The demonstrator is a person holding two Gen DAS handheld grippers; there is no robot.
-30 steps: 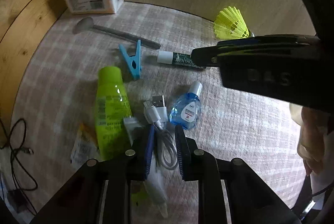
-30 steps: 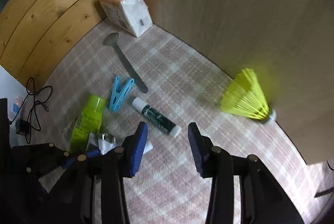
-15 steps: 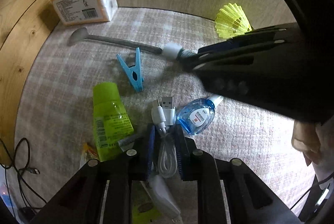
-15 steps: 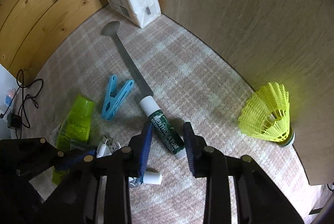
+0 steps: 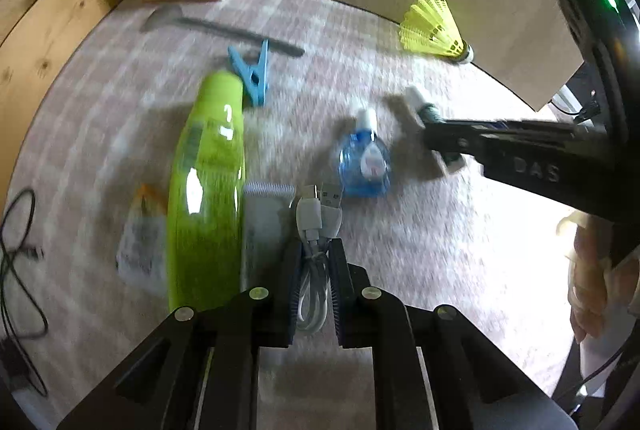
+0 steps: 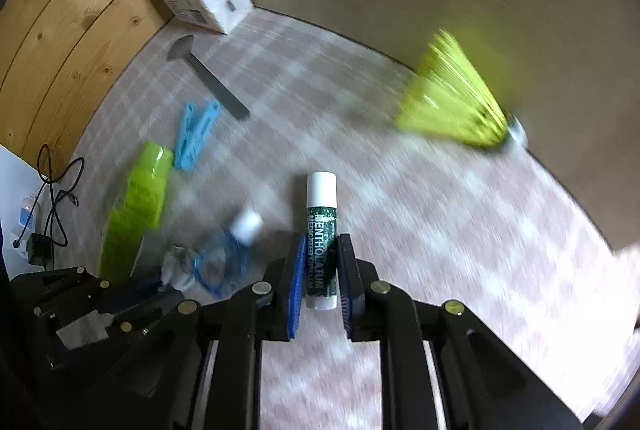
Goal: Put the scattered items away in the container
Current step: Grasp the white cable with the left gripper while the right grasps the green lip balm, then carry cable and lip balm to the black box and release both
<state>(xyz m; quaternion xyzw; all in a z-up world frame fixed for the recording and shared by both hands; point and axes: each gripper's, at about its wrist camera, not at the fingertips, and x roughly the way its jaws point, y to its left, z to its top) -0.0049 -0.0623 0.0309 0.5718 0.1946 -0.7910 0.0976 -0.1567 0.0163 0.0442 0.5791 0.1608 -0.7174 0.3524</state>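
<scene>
Left gripper (image 5: 314, 284) clamps the white cable (image 5: 316, 230); right gripper (image 6: 320, 280) clamps the lip balm (image 6: 322, 230), background blurred.

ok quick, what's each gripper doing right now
left gripper: closed on the white usb cable
right gripper: closed on the green lip balm stick
</scene>
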